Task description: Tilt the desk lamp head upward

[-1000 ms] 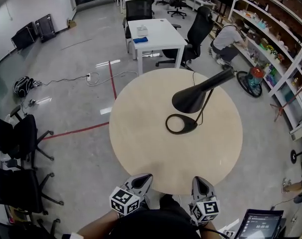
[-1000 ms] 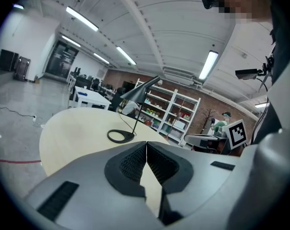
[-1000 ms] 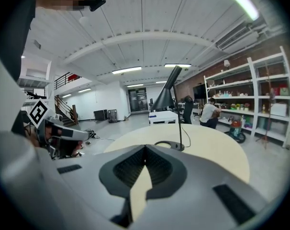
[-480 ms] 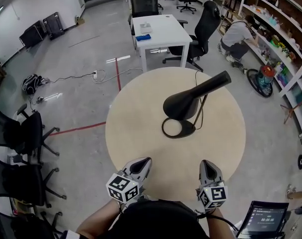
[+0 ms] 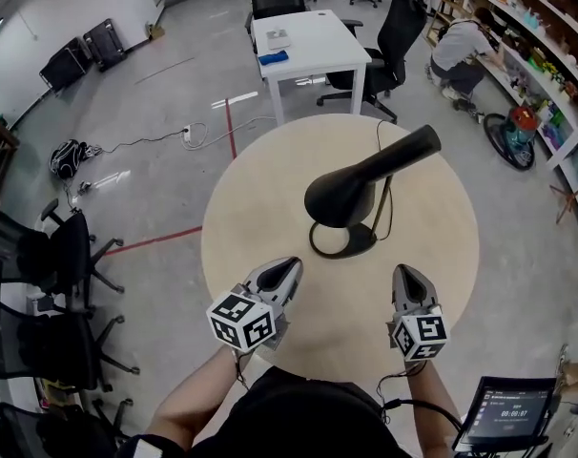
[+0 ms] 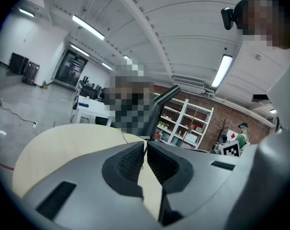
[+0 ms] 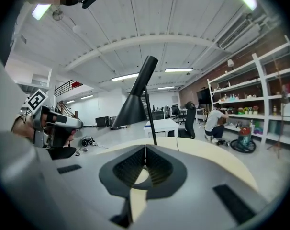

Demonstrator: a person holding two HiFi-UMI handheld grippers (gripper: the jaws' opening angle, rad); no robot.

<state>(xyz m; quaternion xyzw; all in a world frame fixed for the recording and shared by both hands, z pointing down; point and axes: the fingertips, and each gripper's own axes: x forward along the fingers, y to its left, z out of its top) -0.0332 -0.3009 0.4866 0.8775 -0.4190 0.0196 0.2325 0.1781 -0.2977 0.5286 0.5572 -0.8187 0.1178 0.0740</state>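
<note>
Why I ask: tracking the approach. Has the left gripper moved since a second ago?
Yes. The left gripper has moved forward, from the near rim of the table to farther over it, toward the lamp base.

Around you spreads a glossy grey floor (image 5: 155,160) crossed by red tape (image 5: 155,240). Ahead stands a white desk (image 5: 308,41) with black chairs (image 5: 396,27). Shelves (image 5: 556,55) line what looks like a brick wall on your right.

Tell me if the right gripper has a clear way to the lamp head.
Probably yes: only table lies between the right gripper and the lamp head; its shut jaws must open first.
</note>
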